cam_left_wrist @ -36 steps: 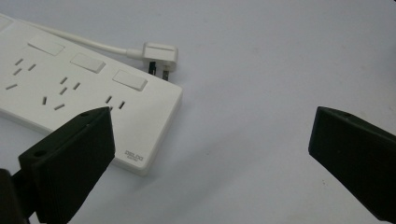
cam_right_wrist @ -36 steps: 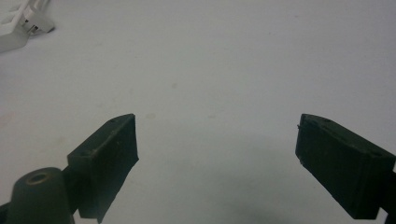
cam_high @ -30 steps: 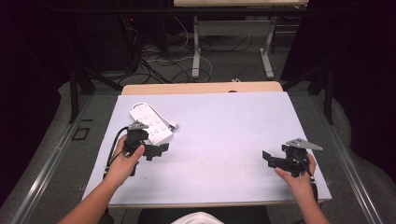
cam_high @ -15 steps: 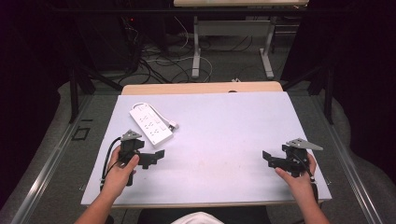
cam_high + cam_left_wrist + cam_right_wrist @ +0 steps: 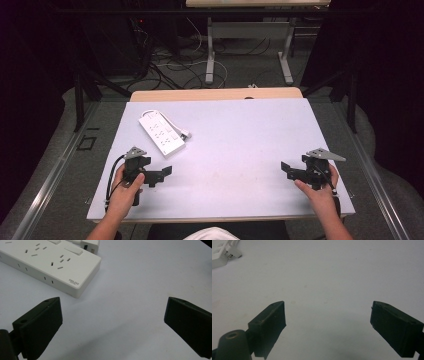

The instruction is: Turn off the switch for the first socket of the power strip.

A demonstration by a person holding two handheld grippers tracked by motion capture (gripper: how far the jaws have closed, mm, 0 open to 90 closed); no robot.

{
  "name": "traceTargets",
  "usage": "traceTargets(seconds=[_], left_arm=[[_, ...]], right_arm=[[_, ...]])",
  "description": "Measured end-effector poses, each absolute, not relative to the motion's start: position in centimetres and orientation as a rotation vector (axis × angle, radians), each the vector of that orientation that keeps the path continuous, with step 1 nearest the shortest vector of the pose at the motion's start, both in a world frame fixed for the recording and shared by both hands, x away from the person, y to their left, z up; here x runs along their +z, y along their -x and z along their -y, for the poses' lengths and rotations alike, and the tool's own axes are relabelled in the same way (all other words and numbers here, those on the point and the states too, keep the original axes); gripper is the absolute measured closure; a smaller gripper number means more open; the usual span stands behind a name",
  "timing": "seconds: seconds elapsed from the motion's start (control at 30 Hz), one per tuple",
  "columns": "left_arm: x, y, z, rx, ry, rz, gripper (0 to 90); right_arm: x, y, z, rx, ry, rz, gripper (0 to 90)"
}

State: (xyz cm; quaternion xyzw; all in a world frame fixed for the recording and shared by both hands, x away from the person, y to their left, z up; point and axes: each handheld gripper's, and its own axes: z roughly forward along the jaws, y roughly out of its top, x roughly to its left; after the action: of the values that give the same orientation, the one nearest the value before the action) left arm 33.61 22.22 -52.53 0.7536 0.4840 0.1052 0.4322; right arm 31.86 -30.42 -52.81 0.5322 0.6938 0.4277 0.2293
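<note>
A white power strip [image 5: 161, 132] lies flat at the back left of the pale table [image 5: 240, 140], with a small white plug [image 5: 184, 134] at its right side. My left gripper [image 5: 159, 176] hovers open just in front of it, nothing between its jaws. In the left gripper view the power strip [image 5: 50, 262] sits beyond my open left gripper [image 5: 113, 307], apart from both jaws. At the front right, my right gripper [image 5: 287, 171] is open over bare table. In the right gripper view my right gripper [image 5: 328, 310] holds nothing, and a corner of the strip [image 5: 222, 255] shows far off.
A wooden tabletop edge [image 5: 215, 94] runs behind the pale table. Past it, cables [image 5: 165, 65] lie on the dark floor between the metal legs [image 5: 211, 55] of another table. Hands grip both grippers near the table's front edge.
My left gripper has drawn back from the power strip toward the front edge and now stands clear of it. The strip and the right gripper have stayed put.
</note>
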Motion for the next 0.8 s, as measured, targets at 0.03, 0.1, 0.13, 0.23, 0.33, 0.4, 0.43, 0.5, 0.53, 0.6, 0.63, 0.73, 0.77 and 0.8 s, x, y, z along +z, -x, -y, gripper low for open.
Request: traceTargets(seconds=[0.03,0.1,0.13,0.23,0.33,0.4,0.43,0.5,0.53,0.6,0.63,0.73,0.77,0.8], left_arm=[[-52.5,-33.6,-22.3,0.256,-1.885,-1.208,1.8],[-52.7,-33.5,-22.5,0.253,-1.867,-1.211,2.1],[-52.8,-33.5,-22.5,0.260,-1.851,-1.211,2.2],[-52.9,-33.4,-22.7,0.251,-1.853,-1.214,2.2],[-53.3,-33.4,-22.7,0.255,-1.837,-1.227,2.2],[-53.4,-33.5,-22.8,0.261,-1.834,-1.228,2.2],[-53.4,-33.4,-22.9,0.260,-1.834,-1.228,2.2],[-53.5,-33.4,-22.9,0.254,-1.835,-1.229,2.2],[-53.5,-33.4,-23.0,0.254,-1.834,-1.231,2.2],[-53.6,-33.4,-23.0,0.248,-1.831,-1.236,2.2],[-53.7,-33.4,-23.0,0.250,-1.834,-1.233,2.2],[-53.9,-33.4,-23.0,0.263,-1.841,-1.230,2.2],[-53.9,-33.4,-22.9,0.271,-1.838,-1.231,2.2],[-54.0,-33.4,-22.9,0.272,-1.831,-1.233,2.2]], right_arm=[[-52.8,-31.9,30.4,1.177,-1.465,-1.910,12.0],[-52.8,-31.9,30.5,1.176,-1.455,-1.914,12.0],[-52.8,-31.9,30.5,1.176,-1.456,-1.913,12.0],[-52.8,-31.9,30.5,1.175,-1.459,-1.912,12.0],[-52.8,-31.8,30.4,1.176,-1.467,-1.914,12.0],[-52.9,-31.9,30.4,1.177,-1.468,-1.910,12.0],[-52.9,-31.9,30.4,1.177,-1.469,-1.910,12.0],[-52.9,-31.9,30.4,1.176,-1.467,-1.912,12.0],[-52.9,-31.9,30.4,1.176,-1.468,-1.912,12.0],[-52.9,-31.9,30.4,1.177,-1.474,-1.914,12.0],[-53.0,-31.9,30.3,1.175,-1.475,-1.917,12.0],[-53.0,-31.9,30.3,1.176,-1.472,-1.918,12.0],[-53.1,-32.0,30.1,1.190,-1.467,-1.889,12.0],[-53.1,-32.0,30.1,1.188,-1.469,-1.889,12.0]])
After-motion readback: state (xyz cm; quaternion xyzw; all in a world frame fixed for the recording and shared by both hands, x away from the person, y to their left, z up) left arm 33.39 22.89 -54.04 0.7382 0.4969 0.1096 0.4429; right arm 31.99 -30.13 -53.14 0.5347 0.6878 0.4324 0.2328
